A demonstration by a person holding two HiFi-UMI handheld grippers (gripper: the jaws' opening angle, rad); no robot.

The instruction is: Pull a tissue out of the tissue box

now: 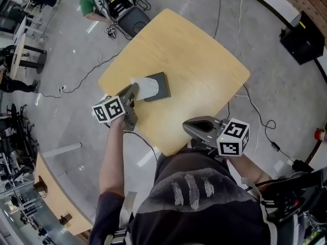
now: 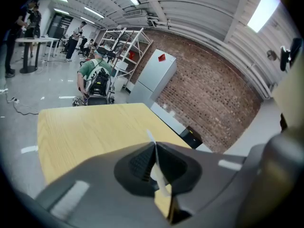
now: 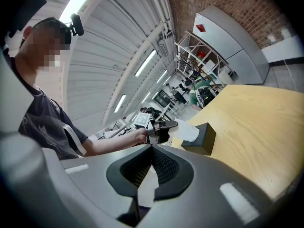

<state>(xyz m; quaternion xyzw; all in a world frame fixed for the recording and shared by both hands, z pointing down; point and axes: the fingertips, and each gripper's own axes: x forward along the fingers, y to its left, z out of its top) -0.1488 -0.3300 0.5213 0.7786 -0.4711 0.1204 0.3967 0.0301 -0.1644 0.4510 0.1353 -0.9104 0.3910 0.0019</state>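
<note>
Tissue [image 1: 144,87], white and partly out of the dark tissue box [image 1: 161,87], is stretching sideways from the box's top to the left gripper [image 1: 134,89]. That gripper's fingers [image 2: 137,163] are pressing together on the sheet's free end. In the left gripper view a thin white strip is showing in the seam between them, with a small tip poking out above. The box is sitting flat on the pale wooden worktop [image 1: 204,75], a little toward the person's left of its middle. The right gripper [image 1: 186,126] is hovering at the worktop's near edge, well apart from the box, and its fingers [image 3: 166,167] are lying together with nothing between them. In the right gripper view, the left gripper is reaching in beside the box, the tissue bridging the two.
</note>
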